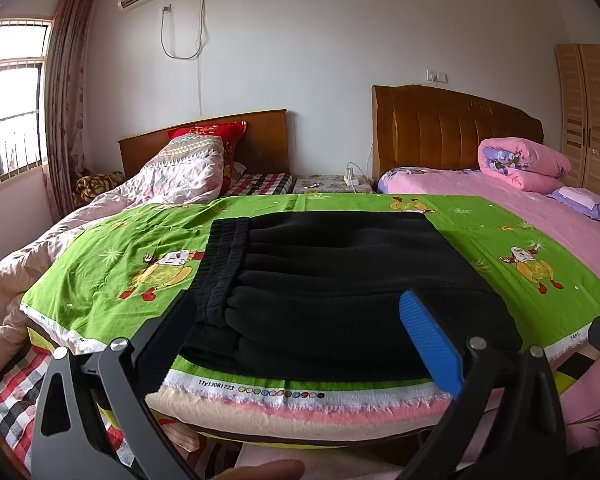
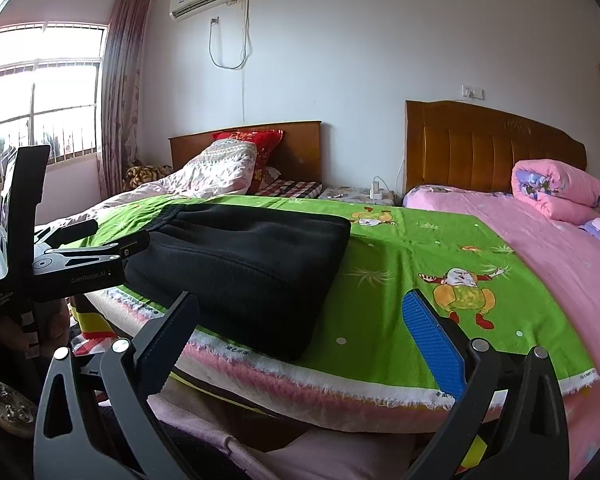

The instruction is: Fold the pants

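Note:
Black pants (image 1: pixel 332 280) lie folded into a compact stack on a green cartoon-print cloth (image 1: pixel 100 264), ribbed waistband at the left. My left gripper (image 1: pixel 300 312) hangs open just in front of the stack's near edge, with nothing between its fingers. In the right wrist view the same folded pants (image 2: pixel 252 264) sit to the left on the green cloth (image 2: pixel 420 248). My right gripper (image 2: pixel 304 312) is open at the stack's near right corner and holds nothing. The left gripper's body (image 2: pixel 80 264) shows at the left of that view, its fingertips against the pants' left side.
The cloth covers a padded board near the bed's foot. A pale quilt (image 1: pixel 172 176) and red pillow (image 1: pixel 212 136) lie at the back left. A rolled pink quilt (image 1: pixel 520 164) sits on the pink bed at the right. A wardrobe (image 1: pixel 588 120) stands far right.

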`<state>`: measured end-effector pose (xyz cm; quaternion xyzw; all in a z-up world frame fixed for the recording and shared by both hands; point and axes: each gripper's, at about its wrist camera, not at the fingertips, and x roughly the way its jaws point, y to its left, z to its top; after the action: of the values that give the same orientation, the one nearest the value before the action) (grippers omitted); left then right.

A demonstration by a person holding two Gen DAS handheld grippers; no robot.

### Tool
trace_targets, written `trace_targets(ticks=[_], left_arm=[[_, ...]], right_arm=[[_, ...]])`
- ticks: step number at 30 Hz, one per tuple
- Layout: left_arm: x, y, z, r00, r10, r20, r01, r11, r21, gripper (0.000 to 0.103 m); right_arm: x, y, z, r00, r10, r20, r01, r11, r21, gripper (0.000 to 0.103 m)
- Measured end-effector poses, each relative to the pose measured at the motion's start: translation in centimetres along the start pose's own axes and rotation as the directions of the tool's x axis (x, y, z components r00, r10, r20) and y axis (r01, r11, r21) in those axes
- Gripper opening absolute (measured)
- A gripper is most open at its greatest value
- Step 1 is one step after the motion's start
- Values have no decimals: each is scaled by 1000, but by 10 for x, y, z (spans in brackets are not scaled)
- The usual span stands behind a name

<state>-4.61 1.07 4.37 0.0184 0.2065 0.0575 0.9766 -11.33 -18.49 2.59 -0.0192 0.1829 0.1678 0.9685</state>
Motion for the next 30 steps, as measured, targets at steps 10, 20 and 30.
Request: trace_targets(ticks=[10,20,30], left_arm=[[1,0,0,1000,0,-2,0,1000,0,102],[1,1,-1,1000,-1,-4,1,1000,0,102],[1,3,-4,1000,0,-6,0,1000,2,102]], right_arm=[[0,0,0,1000,0,-1,0,1000,1,98],[1,0,-2,1000,0,-3,0,1000,5,98],[1,0,-4,1000,3,-7,-3,1000,10,98]])
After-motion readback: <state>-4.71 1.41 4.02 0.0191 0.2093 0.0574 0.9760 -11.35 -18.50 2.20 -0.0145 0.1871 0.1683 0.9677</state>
